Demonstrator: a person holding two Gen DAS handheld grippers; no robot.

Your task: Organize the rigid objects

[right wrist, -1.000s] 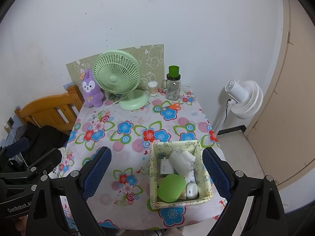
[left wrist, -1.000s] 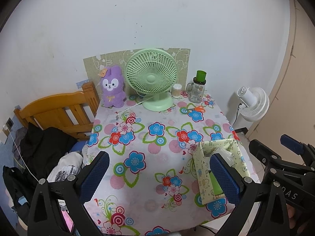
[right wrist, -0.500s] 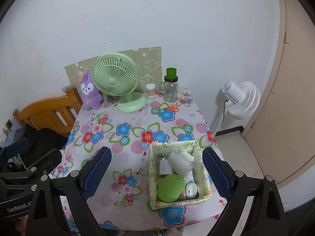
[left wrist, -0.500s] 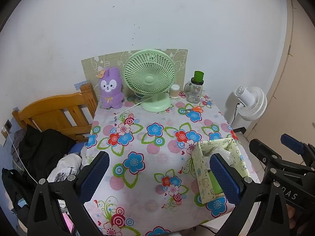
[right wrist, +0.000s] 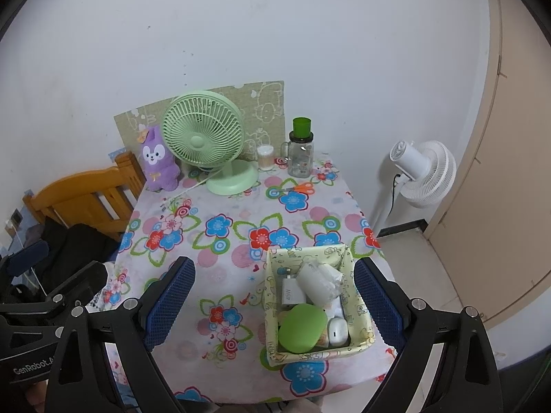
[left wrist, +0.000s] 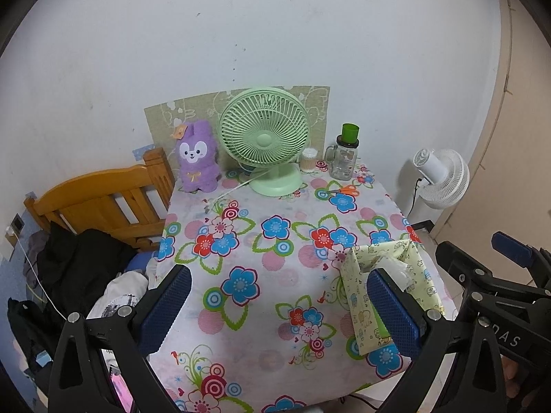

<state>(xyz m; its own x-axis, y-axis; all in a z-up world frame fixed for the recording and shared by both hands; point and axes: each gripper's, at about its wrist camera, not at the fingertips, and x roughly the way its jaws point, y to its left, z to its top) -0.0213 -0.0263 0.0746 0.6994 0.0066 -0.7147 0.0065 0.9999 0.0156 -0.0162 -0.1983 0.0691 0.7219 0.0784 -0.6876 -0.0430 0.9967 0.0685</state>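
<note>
Patterned yellow basket (right wrist: 358, 309), crammed with small objects

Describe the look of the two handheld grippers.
Both match: the left gripper and right gripper have black angular plastic frames with silver screws and flat blue textured finger pads. White lettering on the left body reads "GenRobot.A".

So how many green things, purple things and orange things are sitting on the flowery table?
Green: 3 (pale green desk fan, green cap on the clear glass jar, green oval case in the yellow patterned basket)
Purple: 1 (purple plush bunny)
Orange: 1 (orange-handled scissors)
Total: 5
</note>
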